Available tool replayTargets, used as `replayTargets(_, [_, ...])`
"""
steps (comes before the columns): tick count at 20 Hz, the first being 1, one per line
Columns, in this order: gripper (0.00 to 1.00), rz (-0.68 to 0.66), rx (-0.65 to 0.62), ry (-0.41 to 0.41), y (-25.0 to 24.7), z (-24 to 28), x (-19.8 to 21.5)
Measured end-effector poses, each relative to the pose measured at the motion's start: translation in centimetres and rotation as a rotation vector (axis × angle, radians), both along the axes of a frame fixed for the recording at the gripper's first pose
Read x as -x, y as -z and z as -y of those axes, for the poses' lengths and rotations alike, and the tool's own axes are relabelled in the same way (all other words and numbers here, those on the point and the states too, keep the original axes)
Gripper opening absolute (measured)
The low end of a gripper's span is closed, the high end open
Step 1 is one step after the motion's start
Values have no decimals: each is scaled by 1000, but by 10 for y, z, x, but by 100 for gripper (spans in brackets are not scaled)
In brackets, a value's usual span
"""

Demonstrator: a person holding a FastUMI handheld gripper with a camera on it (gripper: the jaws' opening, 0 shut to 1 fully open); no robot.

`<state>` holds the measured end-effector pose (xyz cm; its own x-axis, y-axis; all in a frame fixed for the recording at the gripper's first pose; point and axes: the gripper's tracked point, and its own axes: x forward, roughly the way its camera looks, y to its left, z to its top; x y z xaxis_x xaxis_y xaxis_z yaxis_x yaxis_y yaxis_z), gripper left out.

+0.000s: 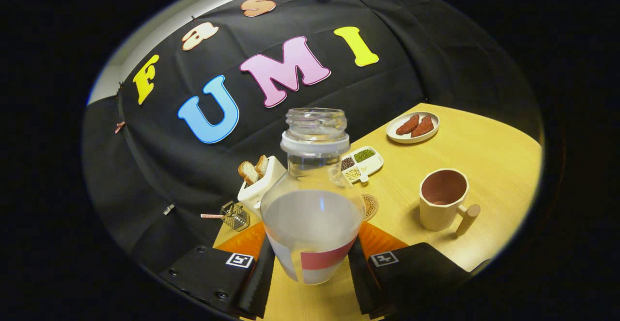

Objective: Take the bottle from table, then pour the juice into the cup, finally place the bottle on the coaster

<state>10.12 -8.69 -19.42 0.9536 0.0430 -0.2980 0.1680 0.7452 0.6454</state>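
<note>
An uncapped clear bottle point(314, 200) with whitish juice and a red-and-white label stands between my fingers, and the gripper point(312, 267) is shut on its lower body. The whole view is tilted, so the bottle looks lifted off the wooden table point(484, 146). A beige cup point(443, 200) with a dark pink inside and a wooden handle stands to the right, just beyond the right finger. A round brown coaster point(370, 206) lies behind the bottle, mostly hidden by it.
A white toaster point(259, 185) with bread slices stands behind the bottle on the left, with a small wire basket point(235, 215) beside it. Farther back are a divided dish of beans point(362, 164) and a plate with reddish pieces point(412, 127).
</note>
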Motion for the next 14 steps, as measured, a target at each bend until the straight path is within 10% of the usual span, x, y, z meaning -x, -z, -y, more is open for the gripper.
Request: replayTargets(14, [72,-67,-509,173,33,51,-31])
